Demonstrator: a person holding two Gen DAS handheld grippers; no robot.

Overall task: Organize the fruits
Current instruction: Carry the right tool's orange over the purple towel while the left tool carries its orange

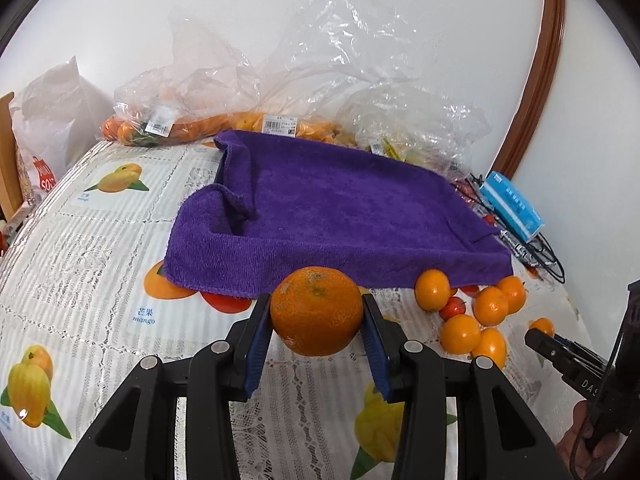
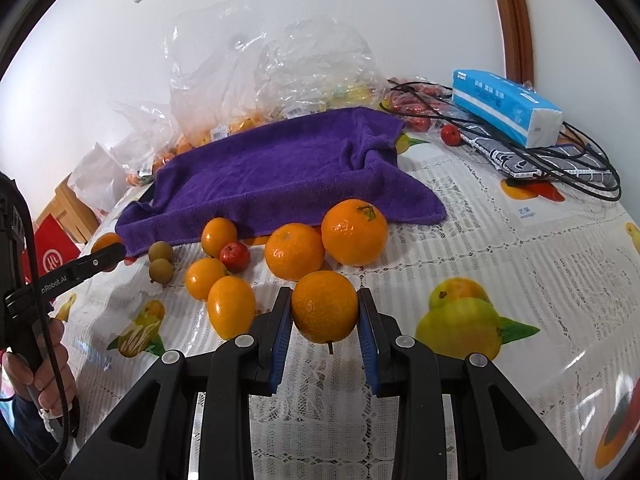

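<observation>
My left gripper (image 1: 317,316) is shut on a large orange (image 1: 317,311), held just in front of the purple towel (image 1: 332,216). My right gripper (image 2: 324,314) is shut on a smaller orange (image 2: 324,307), stem down, above the tablecloth. Several loose oranges (image 2: 296,251) lie by the towel's (image 2: 280,172) near edge, with a small red fruit (image 2: 235,257) and two brown longans (image 2: 161,262). In the left wrist view the same cluster (image 1: 460,332) lies to the right, next to the right gripper (image 1: 560,354). The left gripper (image 2: 108,254) shows at the left of the right wrist view.
Clear plastic bags of fruit (image 1: 192,120) stand behind the towel against the wall. A blue tissue pack (image 2: 508,108), black cables (image 2: 576,160) and red fruits (image 2: 416,112) sit at the back right. The fruit-print tablecloth (image 2: 500,240) covers the table.
</observation>
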